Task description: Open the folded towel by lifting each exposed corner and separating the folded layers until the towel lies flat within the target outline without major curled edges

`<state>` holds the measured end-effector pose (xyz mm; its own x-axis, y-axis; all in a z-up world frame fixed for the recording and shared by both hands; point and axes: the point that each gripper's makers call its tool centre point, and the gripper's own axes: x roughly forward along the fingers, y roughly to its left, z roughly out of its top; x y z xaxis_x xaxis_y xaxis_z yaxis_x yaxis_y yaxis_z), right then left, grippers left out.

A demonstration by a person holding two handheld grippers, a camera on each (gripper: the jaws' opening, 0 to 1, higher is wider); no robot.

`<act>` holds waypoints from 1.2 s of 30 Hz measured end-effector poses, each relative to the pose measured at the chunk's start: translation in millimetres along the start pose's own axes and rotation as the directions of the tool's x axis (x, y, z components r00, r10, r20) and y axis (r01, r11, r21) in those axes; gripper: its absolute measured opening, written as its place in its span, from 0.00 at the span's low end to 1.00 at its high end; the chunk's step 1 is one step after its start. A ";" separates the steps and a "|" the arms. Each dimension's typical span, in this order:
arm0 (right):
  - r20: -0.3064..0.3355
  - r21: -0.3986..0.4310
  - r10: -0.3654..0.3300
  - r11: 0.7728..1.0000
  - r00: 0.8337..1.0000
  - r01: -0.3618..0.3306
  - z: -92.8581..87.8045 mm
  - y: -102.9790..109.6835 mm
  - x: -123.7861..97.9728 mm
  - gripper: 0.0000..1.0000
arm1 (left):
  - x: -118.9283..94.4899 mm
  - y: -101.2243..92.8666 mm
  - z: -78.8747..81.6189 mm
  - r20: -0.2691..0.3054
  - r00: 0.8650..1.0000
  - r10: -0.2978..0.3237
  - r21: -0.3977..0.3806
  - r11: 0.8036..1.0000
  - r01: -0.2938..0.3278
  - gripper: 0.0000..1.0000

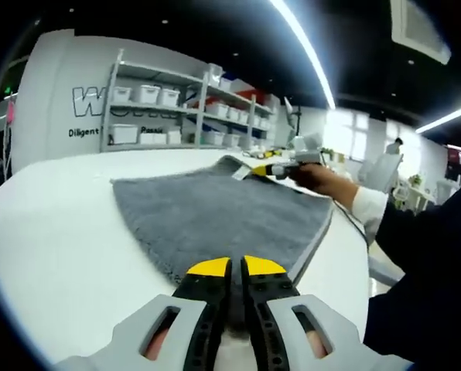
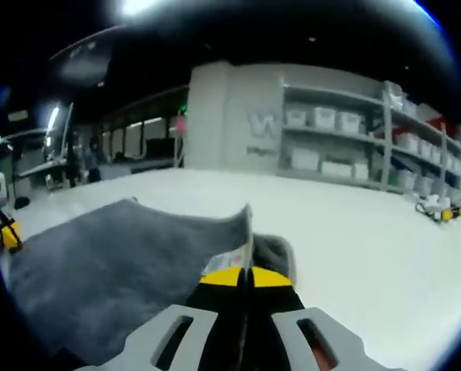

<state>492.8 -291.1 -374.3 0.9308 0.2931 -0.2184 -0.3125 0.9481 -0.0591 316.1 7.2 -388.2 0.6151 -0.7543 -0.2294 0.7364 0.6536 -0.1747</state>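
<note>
A grey towel [image 1: 215,212] lies spread on the white table [image 1: 60,224]. In the left gripper view, my left gripper [image 1: 237,269] is at the towel's near edge, its yellow-tipped jaws shut on the cloth. At the far corner, a hand holds my right gripper [image 1: 285,164], which pinches that corner beside a white label. In the right gripper view, my right gripper [image 2: 243,278] is shut on the towel [image 2: 114,263], and the pinched corner stands lifted and curled above the table [image 2: 354,232]. The left gripper [image 2: 8,230] appears small at the far left edge of the towel.
Metal shelves with white bins [image 1: 176,108] stand against a grey wall behind the table. The person's dark sleeve [image 1: 424,263] and white cuff reach in from the right. Small yellow objects [image 2: 445,210] lie at the table's far right.
</note>
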 end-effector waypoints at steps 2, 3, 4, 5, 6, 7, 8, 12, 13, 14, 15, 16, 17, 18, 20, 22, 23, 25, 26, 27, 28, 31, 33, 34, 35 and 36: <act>0.013 -0.024 0.004 1.000 1.000 -0.004 4.6 5.5 -2.3 0.00 | -0.1 -4.9 7.2 0.035 0.999 -0.030 -0.008 1.000 0.030 0.11; 0.017 -0.040 0.003 0.999 1.000 -0.003 6.3 8.1 -3.1 0.00 | -0.5 -6.3 10.0 0.050 0.998 -0.035 0.001 0.999 0.035 0.11; 0.019 -0.060 0.002 0.998 1.000 -0.001 7.7 10.3 -3.8 0.00 | -0.4 -7.3 11.1 0.055 0.998 -0.035 0.002 0.999 0.035 0.12; 0.020 -0.081 0.001 0.997 1.000 0.000 9.1 13.8 -4.7 0.00 | 0.0 -8.3 13.1 0.063 0.997 -0.038 0.003 0.999 0.038 0.14; 0.022 -0.092 0.003 0.996 1.000 -0.001 10.6 16.7 -5.7 0.00 | 1.0 -9.8 15.1 0.073 0.996 -0.045 0.005 0.999 0.045 0.16; 0.023 -0.096 0.003 0.995 1.000 -0.001 11.2 17.7 -6.1 0.00 | 1.2 -10.7 16.3 0.078 0.996 -0.050 0.004 0.999 0.049 0.18; 0.029 -0.120 0.005 0.993 1.000 -0.001 14.1 21.3 -7.6 0.00 | 1.5 -13.0 19.4 0.092 0.994 -0.061 0.007 0.998 0.061 0.18; 0.044 -0.185 0.000 0.983 0.999 0.009 20.8 32.3 -11.6 0.00 | 1.4 -14.8 30.4 0.140 0.987 -0.078 0.008 0.997 0.078 0.24; 0.043 -0.193 0.003 0.981 0.999 0.005 20.9 34.8 -11.9 0.00 | 1.9 -15.0 32.5 0.149 0.985 -0.082 0.001 0.997 0.082 0.25; 0.043 -0.203 0.005 0.979 0.999 0.004 21.1 38.0 -12.4 0.00 | 3.0 -15.8 35.6 0.162 0.983 -0.087 -0.014 0.996 0.091 0.26; 0.037 -0.225 0.003 0.974 0.999 0.006 20.7 41.1 -12.8 0.00 | 3.6 -16.8 38.2 0.174 0.980 -0.095 -0.026 0.994 0.101 0.27; 0.035 -0.240 0.000 0.971 0.999 0.009 20.9 42.4 -13.3 0.00 | 4.2 -18.0 40.9 0.187 0.977 -0.104 -0.037 0.993 0.113 0.27; 0.038 -0.265 -0.005 0.964 0.999 0.015 21.9 45.0 -14.5 0.00 | 4.5 -21.0 43.9 0.200 0.972 -0.124 -0.054 0.989 0.138 0.27; 0.041 -0.277 -0.007 0.961 0.999 0.018 22.9 47.4 -15.6 0.00 | 4.9 -23.9 46.9 0.213 0.966 -0.144 -0.071 0.984 0.162 0.27; 0.048 -0.295 -0.001 0.955 0.999 0.015 24.8 52.6 -18.1 0.00 | 0.3 -27.7 62.1 0.306 0.936 -0.176 -0.115 0.969 0.220 0.27; 0.081 -0.328 0.034 0.945 0.996 -0.005 32.8 65.4 -22.7 0.00 | -2.0 -30.0 69.6 0.352 0.914 -0.203 -0.152 0.951 0.270 0.32; 0.093 -0.337 0.045 0.942 0.995 -0.011 35.8 70.8 -25.3 0.00 | -1.5 -30.4 71.0 0.359 0.910 -0.207 -0.158 0.948 0.278 0.35; 0.119 -0.359 0.057 0.933 0.991 -0.010 41.8 80.6 -29.0 0.00 | 0.4 -29.3 71.8 0.363 0.911 -0.193 -0.153 0.953 0.263 0.38; 0.125 -0.379 0.063 0.925 0.990 -0.010 43.4 85.4 -29.9 0.00 | 2.4 -25.1 73.4 0.366 0.913 -0.183 -0.150 0.956 0.252 0.39; 0.123 -0.399 0.063 0.917 0.990 -0.008 43.5 88.9 -30.4 0.00 | 3.9 -23.0 73.7 0.365 0.915 -0.171 -0.151 0.959 0.240 0.40; 0.122 -0.422 0.057 0.907 0.991 -0.001 43.9 92.8 -30.6 0.00 | 5.4 -19.8 74.7 0.364 0.916 -0.166 -0.152 0.960 0.235 0.40; 0.115 -0.451 0.059 0.892 0.992 -0.001 43.0 100.8 -30.9 0.00 | 10.7 -14.0 79.7 0.369 0.916 -0.159 -0.162 0.959 0.232 0.41; 0.118 -0.470 0.069 0.883 0.991 -0.005 43.3 106.5 -31.4 0.00 | 16.7 -11.6 81.8 0.351 0.922 -0.161 -0.181 0.955 0.235 0.41; 0.117 -0.477 0.073 0.879 0.990 -0.009 43.3 109.3 -31.5 0.00 | 19.8 -11.1 82.7 0.341 0.926 -0.163 -0.188 0.953 0.237 0.41; 0.117 -0.484 0.074 0.875 0.990 -0.008 43.5 111.1 -31.9 0.00 | 22.0 -12.4 84.6 0.339 0.926 -0.169 -0.188 0.952 0.242 0.41; 0.119 -0.488 0.075 0.873 0.990 -0.007 44.1 112.5 -32.4 0.00 | 24.2 -15.1 87.9 0.339 0.924 -0.179 -0.188 0.949 0.253 0.40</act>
<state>435.8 -188.5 -331.0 0.9208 0.3758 -0.1048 -0.3721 0.7654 -0.5250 344.6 -26.3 -306.9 0.5317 -0.8346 0.1440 0.8014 0.4407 -0.4044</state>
